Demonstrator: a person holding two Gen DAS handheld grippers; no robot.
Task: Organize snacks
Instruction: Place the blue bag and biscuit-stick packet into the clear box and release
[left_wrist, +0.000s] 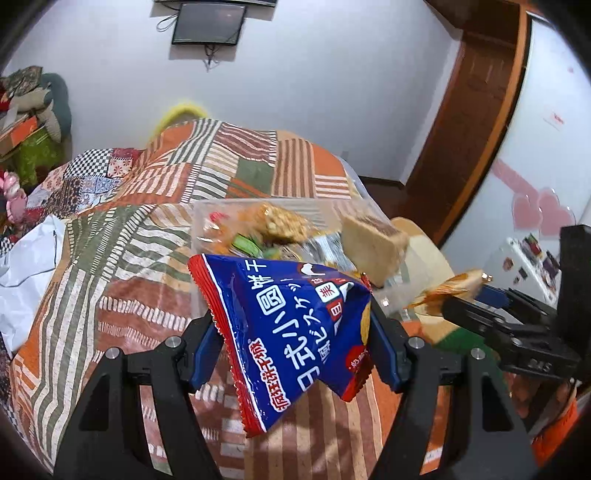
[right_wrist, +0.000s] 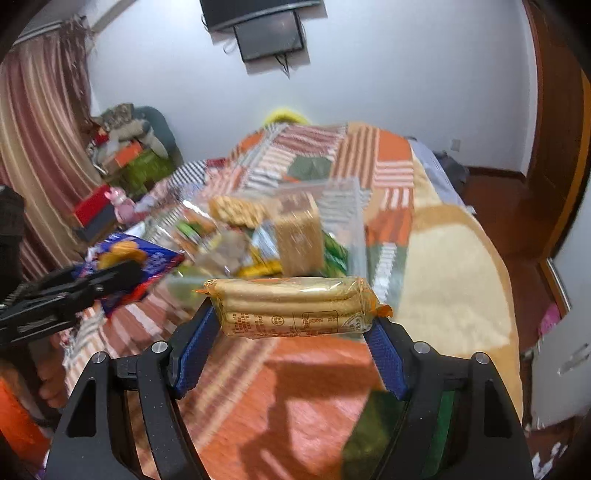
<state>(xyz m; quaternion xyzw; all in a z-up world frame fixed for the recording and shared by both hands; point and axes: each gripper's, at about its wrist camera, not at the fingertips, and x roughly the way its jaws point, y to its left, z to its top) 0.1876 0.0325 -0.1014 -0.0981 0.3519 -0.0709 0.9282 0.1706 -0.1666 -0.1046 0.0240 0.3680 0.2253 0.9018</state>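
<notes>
I'm holding the blue biscuit bag (left_wrist: 291, 332) pinched in my left tongs (left_wrist: 291, 328), long axis tilting up-left to down-right; it's gripped by thin film, risking slipping. My right tongs (right_wrist: 295, 332) are clamping the wafer pack (right_wrist: 295, 308), lying crosswise, ahead of the snack pile (right_wrist: 266, 236) on the bed (right_wrist: 443, 258).

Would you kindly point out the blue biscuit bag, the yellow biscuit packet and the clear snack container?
blue biscuit bag (left_wrist: 291, 332): left wrist view, middle of its printed face.
yellow biscuit packet (right_wrist: 295, 306): right wrist view, middle of its wrapper.
clear snack container (right_wrist: 347, 206): right wrist view, its right wall.
</notes>
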